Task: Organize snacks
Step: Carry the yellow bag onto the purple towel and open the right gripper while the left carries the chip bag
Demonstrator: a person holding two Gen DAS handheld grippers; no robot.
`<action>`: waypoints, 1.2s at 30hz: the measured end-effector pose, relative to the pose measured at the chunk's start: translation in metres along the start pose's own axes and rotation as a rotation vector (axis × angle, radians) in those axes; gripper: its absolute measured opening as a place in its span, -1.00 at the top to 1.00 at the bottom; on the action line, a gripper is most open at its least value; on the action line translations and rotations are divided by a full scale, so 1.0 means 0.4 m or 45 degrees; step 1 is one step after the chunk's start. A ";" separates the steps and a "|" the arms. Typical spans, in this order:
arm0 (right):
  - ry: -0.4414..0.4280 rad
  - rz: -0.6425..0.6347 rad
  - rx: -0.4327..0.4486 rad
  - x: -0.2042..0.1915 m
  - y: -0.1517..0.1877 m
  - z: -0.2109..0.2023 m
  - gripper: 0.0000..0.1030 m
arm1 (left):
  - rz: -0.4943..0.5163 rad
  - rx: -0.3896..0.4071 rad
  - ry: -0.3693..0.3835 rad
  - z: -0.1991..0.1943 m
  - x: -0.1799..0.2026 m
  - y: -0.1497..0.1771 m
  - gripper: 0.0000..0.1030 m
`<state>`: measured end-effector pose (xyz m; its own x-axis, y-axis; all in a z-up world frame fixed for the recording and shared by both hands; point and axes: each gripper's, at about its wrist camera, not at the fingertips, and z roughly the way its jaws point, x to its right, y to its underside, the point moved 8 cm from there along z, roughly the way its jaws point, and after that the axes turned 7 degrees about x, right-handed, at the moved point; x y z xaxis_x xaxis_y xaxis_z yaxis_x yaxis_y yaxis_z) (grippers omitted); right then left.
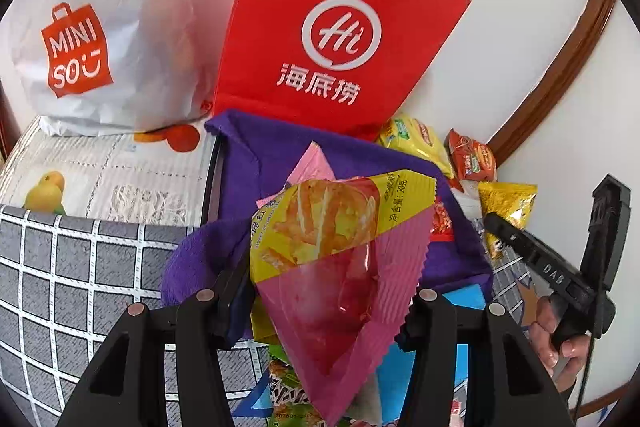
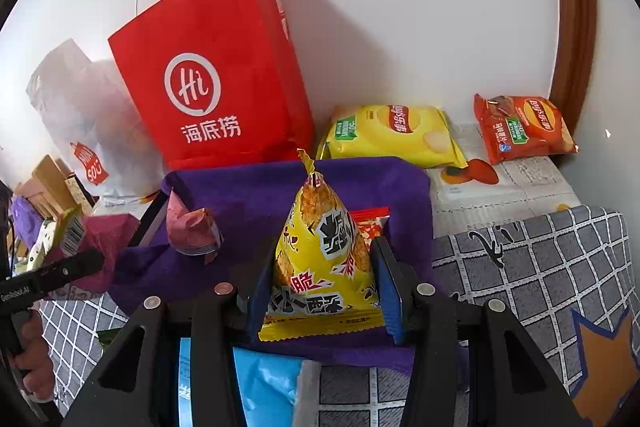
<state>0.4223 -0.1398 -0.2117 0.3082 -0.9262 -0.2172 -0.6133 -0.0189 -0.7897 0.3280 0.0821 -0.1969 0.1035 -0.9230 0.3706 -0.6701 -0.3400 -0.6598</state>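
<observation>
My left gripper (image 1: 326,293) is shut on a pink and yellow snack packet (image 1: 332,239), holding it above a purple fabric bin (image 1: 248,155). My right gripper (image 2: 322,301) is shut on a yellow triangular snack packet (image 2: 324,259), its blue pads (image 2: 386,291) pressing both sides, just over the near rim of the purple bin (image 2: 248,195). Inside the bin lie a small pink packet (image 2: 192,227) and a red packet (image 2: 372,223), partly hidden by the yellow one.
A red paper bag (image 2: 216,95) and a white plastic bag (image 1: 100,39) stand against the wall behind the bin. Yellow (image 2: 392,135) and red (image 2: 524,131) crisp bags lie at the back right. A blue packet (image 2: 264,387) lies below on the grey checked cover (image 2: 540,267).
</observation>
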 end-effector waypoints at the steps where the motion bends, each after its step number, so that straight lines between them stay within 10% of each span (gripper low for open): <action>1: 0.006 0.000 0.006 0.003 0.001 0.003 0.10 | 0.006 -0.003 -0.003 0.005 0.001 0.001 0.00; 36: -0.048 0.122 -0.064 0.042 0.064 0.065 -0.10 | -0.032 0.026 0.034 0.041 -0.001 0.025 0.00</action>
<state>0.4306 -0.1460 -0.2505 0.2730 -0.9097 -0.3130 -0.6767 0.0497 -0.7346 0.3334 0.0762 -0.2145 0.1004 -0.9090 0.4045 -0.6521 -0.3672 -0.6633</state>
